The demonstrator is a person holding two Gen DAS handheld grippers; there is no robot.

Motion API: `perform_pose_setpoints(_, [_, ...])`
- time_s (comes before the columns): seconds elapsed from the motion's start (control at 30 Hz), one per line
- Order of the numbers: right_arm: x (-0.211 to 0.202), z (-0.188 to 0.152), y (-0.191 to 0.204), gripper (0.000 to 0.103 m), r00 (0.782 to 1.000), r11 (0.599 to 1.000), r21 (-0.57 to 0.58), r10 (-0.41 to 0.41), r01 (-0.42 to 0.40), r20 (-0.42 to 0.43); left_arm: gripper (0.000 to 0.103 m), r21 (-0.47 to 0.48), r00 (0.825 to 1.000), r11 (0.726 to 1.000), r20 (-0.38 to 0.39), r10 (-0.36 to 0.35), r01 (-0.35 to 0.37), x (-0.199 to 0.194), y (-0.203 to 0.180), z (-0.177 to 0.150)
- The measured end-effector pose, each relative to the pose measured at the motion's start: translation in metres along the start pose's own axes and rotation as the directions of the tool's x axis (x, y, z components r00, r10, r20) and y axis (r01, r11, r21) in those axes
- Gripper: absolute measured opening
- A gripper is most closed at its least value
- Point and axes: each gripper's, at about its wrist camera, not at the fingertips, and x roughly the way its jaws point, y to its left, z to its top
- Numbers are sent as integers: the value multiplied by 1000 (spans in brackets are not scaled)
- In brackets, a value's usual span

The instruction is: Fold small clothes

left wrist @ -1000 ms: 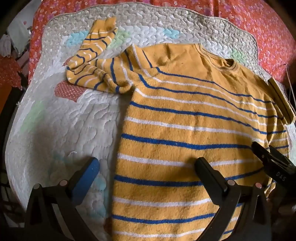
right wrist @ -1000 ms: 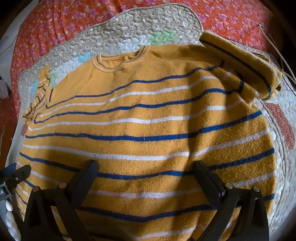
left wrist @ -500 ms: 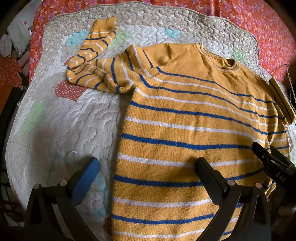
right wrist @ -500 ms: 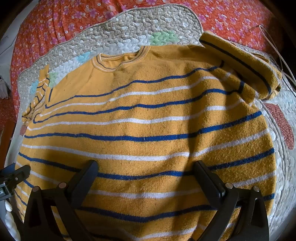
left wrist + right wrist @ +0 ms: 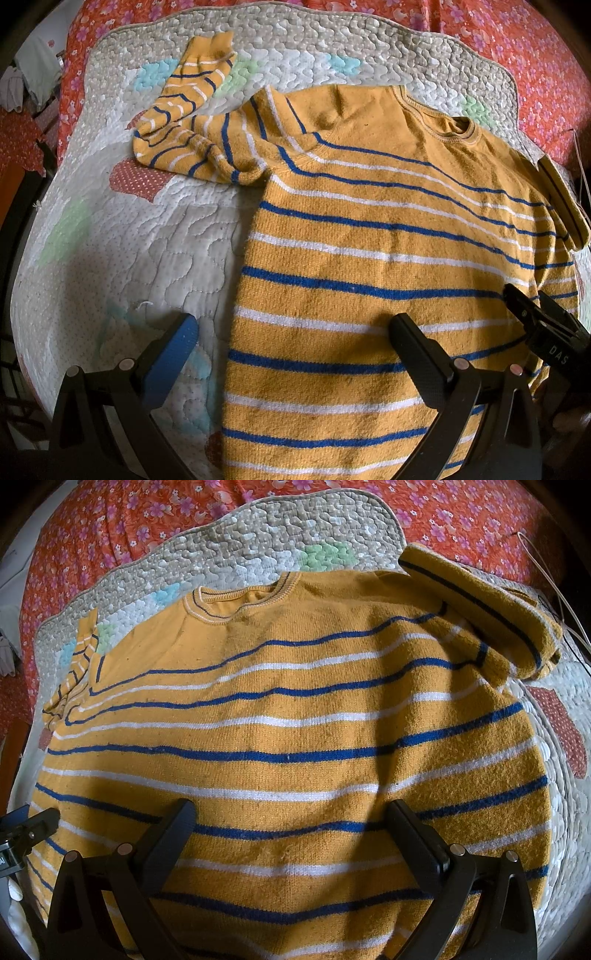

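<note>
Both tongs, left gripper point(image 5: 291, 328) and right gripper point(image 5: 291, 808), are held spread, nothing pinched. No change is seen over 1 s. The striped sweater point(image 5: 288, 738) is spread flat on the quilt point(image 5: 122, 240), hem at 6 o'clock; folding is judged unstarted.

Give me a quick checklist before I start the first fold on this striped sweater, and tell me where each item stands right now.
1. Sweater body lies flat on the quilted mat: ok, only small ripples.
2. Sleeve on the left side laid out straight: not ok, it is bent and bunched beside the shoulder.
3. Sleeve on the right side laid out straight: not ok, it is doubled over at the mat's edge.
4. Left gripper open and empty: ok, jaws spread wide over the sweater's side edge.
5. Right gripper open and empty: ok, jaws spread wide over the sweater's lower body.
6. Bottom hem flat: cannot tell, it is out of view behind the grippers.
</note>
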Motion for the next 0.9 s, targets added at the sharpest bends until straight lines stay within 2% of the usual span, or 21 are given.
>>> perform_pose_setpoints(0.6, [0,0,1,103,1000,1000,-1,-3,3,5,103,-1,1000,1000,-4,-3,3,-1,0,1])
perform_pose_setpoints(0.73, [-6,9,-1,103,999,1000,0,-14,14,-43,103,-27,1000,999,-11,-18,18,-2,3,0])
perform_pose_setpoints(0.77, [-12,12,-1,103,999,1000,5,-20,20,-37,103,-34,1000,999,-12,-23,22,-3,5,-1])
perform_pose_setpoints(0.9, [-43,35,5,103,995,998,-30,-60,63,82,102,-77,997,994,-18,-75,73,-14,16,-4])
